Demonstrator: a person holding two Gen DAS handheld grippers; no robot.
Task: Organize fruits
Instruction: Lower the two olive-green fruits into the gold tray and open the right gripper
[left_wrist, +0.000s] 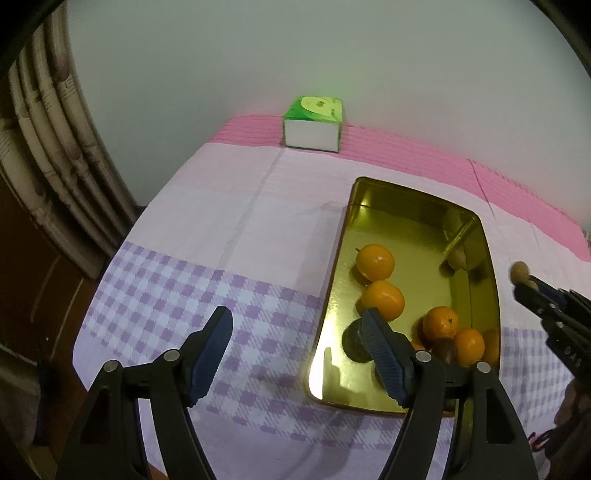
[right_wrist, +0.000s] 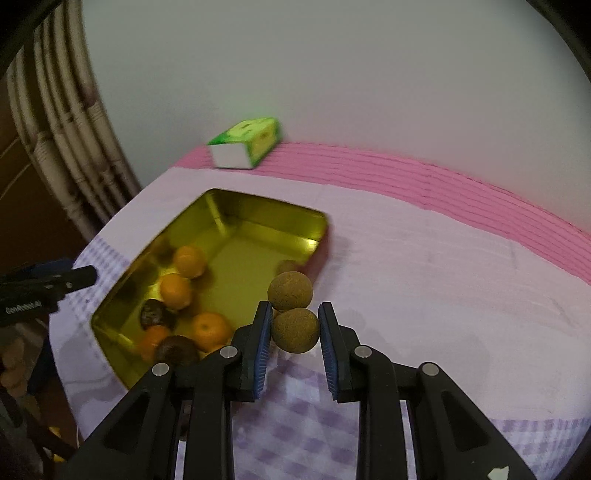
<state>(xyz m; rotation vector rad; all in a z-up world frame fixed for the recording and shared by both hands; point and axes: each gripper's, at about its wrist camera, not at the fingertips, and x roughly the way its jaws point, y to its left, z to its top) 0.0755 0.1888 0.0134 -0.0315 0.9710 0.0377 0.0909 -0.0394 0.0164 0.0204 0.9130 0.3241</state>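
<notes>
Brown round fruit (right_wrist: 295, 329) is clamped in the right claw (right_wrist: 294, 345) beside the gold tray (right_wrist: 236, 210); left claw (left_wrist: 295, 354) stands open, empty.

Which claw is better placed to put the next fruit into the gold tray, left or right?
Right, probably. The right claw is shut on a small brown round fruit, beside the gold tray's near corner. The left claw is open and holds nothing.

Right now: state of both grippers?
Left gripper: open, empty.
Right gripper: shut on a brown fruit.
</notes>
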